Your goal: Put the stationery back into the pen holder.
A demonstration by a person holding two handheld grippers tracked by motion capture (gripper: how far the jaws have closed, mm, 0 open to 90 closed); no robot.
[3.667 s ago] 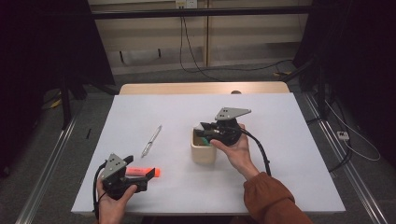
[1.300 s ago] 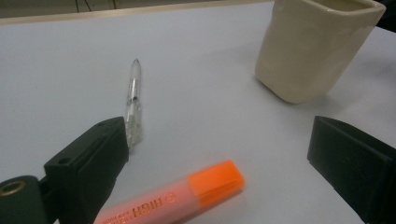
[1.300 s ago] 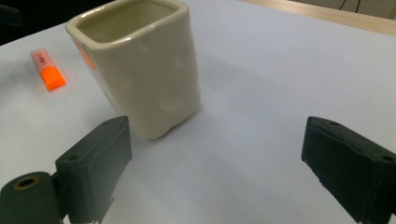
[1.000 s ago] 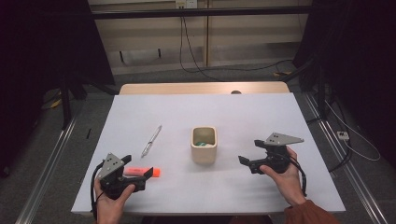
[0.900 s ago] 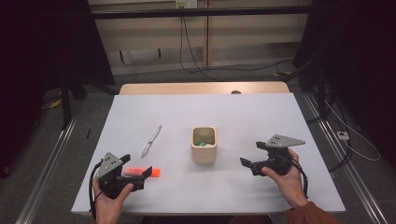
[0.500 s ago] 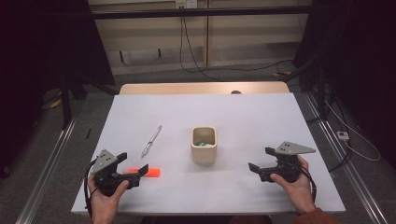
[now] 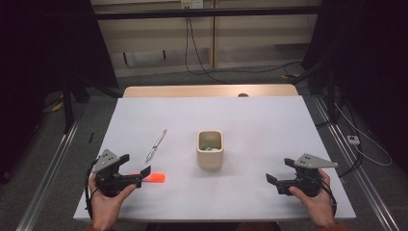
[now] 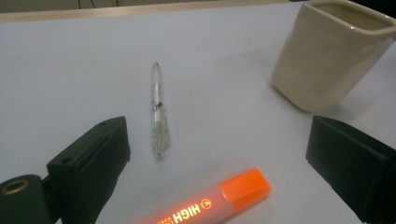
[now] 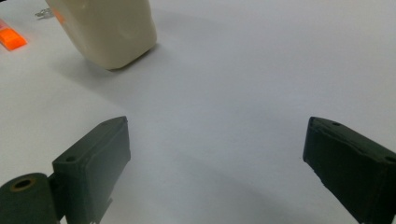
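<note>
An orange highlighter (image 7: 154, 178) (image 8: 210, 205) lies on the white table (image 7: 260, 120), low between the wide-apart jaws of my left gripper (image 7: 134, 166) (image 8: 219, 154), which is open and not gripping it. Beyond it lies a clear pen (image 7: 156, 144) (image 8: 158, 109). A cream square cup (image 7: 210, 149) (image 8: 327, 51) (image 9: 109, 28) stands mid-table with something green (image 7: 208, 147) inside. My right gripper (image 7: 280, 171) (image 9: 217, 154) is open and empty near the front right, well right of the cup.
The table's front edge runs just below both hands. A wooden strip (image 7: 207, 91) borders the far edge. Cables (image 7: 211, 67) lie on the floor behind, and metal rails (image 7: 48, 168) flank the table.
My right gripper has drawn back from over the cup to the front right of the table and now stands open. The left gripper has shifted slightly left beside the highlighter.
</note>
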